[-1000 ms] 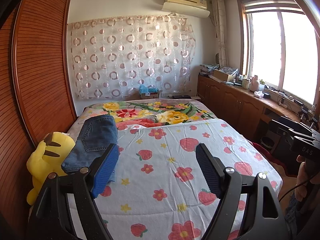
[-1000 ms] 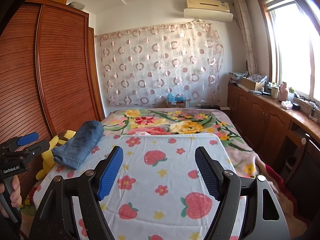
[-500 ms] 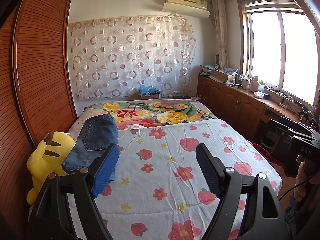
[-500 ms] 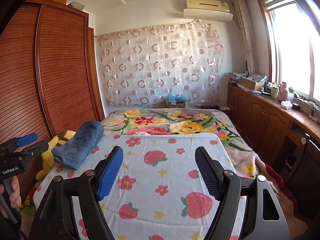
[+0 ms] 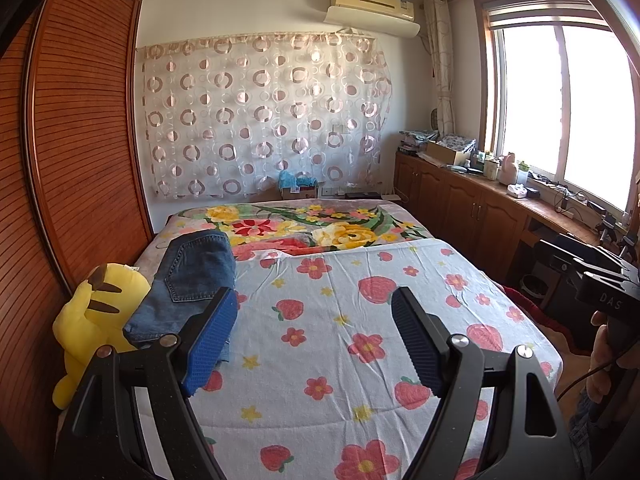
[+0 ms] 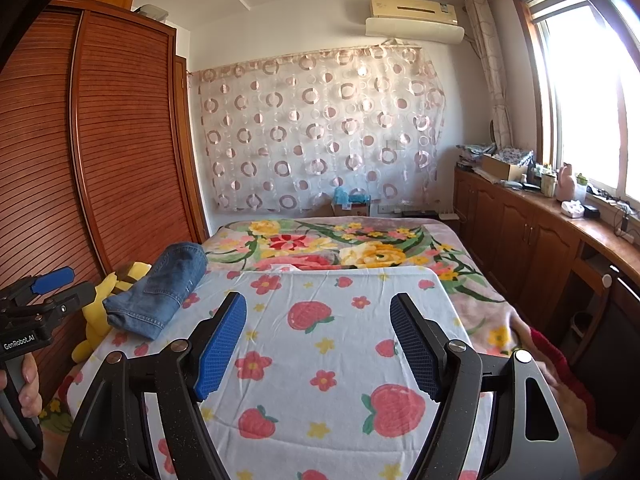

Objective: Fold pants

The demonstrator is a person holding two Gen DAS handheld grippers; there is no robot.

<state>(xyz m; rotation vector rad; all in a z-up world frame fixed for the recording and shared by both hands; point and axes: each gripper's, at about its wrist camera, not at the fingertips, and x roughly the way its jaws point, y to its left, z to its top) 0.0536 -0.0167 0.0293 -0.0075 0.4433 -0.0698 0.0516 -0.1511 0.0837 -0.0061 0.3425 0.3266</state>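
Note:
Folded blue jeans [image 5: 188, 284] lie at the left edge of the bed, on the strawberry-print sheet [image 5: 340, 320]; they also show in the right wrist view [image 6: 160, 292]. My left gripper [image 5: 314, 316] is open and empty, held above the sheet just right of the jeans. My right gripper [image 6: 318, 320] is open and empty over the middle of the sheet [image 6: 320, 340], well right of the jeans. The left gripper's body [image 6: 36, 312] shows at the left edge of the right wrist view.
A yellow plush toy [image 5: 92, 320] leans beside the jeans against the wooden wardrobe [image 5: 80, 140]. A floral blanket [image 5: 300, 228] covers the far bed. Wooden cabinets [image 5: 472, 216] with clutter run along the right under the window.

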